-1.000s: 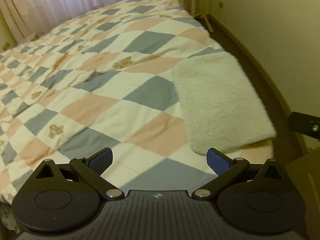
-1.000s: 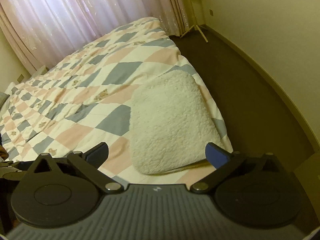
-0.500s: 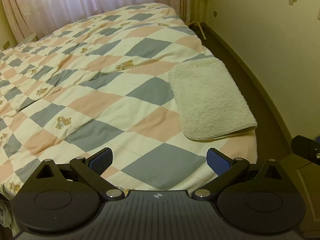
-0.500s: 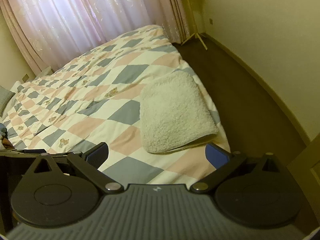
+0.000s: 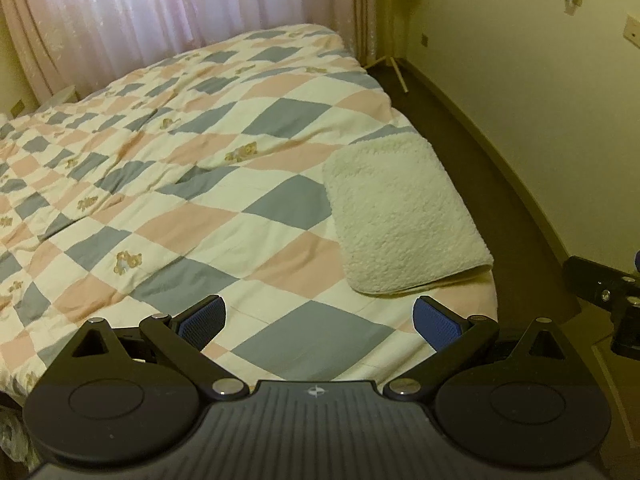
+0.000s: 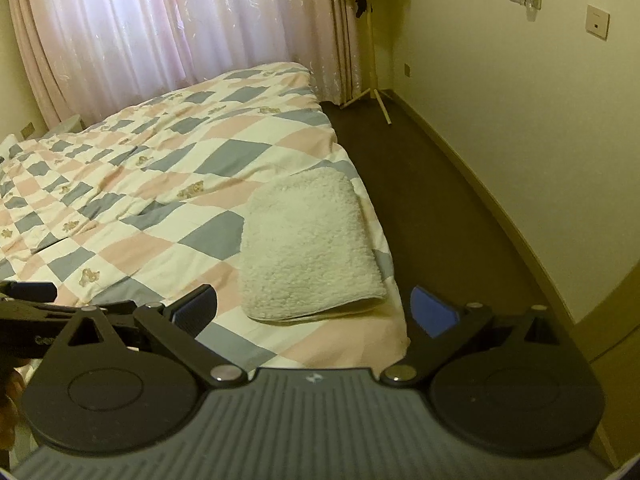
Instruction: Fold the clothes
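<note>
Spreading flat across the bed (image 5: 120,208): checked quilt (image 5: 248,152). Hovering over the near edge, jaws spread wide and holding nothing: left gripper (image 5: 318,322). Lying folded on the quilt at the bed's right edge, beside the dark floor (image 6: 432,200), touching neither gripper: fleece garment (image 5: 400,216). Hovering further right, jaws likewise gaping and empty: right gripper (image 6: 312,312). Hanging behind the bed: curtain (image 6: 168,28).
</note>
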Demonstrator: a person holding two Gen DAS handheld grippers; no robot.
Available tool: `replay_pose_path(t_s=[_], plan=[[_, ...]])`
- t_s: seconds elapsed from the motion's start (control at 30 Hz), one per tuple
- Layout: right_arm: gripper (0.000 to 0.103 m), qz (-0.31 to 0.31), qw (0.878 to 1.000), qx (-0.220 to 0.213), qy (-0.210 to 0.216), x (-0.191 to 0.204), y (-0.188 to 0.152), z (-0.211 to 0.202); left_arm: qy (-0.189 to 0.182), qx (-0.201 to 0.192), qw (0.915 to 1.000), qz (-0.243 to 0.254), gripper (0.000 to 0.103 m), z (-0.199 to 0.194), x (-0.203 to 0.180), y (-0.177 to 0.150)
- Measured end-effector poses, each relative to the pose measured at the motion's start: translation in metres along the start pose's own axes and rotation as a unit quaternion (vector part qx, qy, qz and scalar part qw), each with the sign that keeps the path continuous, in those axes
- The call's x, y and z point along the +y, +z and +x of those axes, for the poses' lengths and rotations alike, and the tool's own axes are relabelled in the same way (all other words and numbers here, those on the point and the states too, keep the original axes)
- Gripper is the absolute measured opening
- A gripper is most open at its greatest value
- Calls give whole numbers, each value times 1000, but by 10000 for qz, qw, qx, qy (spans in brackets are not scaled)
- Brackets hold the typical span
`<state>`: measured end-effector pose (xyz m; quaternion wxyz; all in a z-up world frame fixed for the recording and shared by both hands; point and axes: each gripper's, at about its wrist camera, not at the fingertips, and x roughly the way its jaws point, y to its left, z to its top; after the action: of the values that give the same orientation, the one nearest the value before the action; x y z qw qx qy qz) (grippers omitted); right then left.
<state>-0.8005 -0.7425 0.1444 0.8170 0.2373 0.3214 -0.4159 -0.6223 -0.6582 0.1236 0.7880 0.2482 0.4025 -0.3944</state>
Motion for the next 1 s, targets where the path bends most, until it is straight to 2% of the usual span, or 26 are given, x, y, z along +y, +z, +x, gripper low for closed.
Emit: replay_pose_path(t_s=[0.2, 0.33, 0.5, 0.73, 1.0], plan=[[103, 462, 9988, 103, 130, -28, 3, 2, 213, -13, 9997, -71, 103, -1, -25, -3], [102, 485, 9984, 272, 118, -43, 4, 9, 312, -24, 9993, -187, 103, -5, -36, -8], [102, 502, 9975, 258, 420, -56, 7, 10, 427, 32, 9983, -396, 103, -6, -42, -16], [103, 194, 9978, 225, 597, -45, 19, 8, 536, 75, 9963, -663, 103, -10, -36, -21], [102, -146, 9987, 396, 275, -14, 33, 21, 497, -13, 9958, -770, 103, -2, -4, -4]])
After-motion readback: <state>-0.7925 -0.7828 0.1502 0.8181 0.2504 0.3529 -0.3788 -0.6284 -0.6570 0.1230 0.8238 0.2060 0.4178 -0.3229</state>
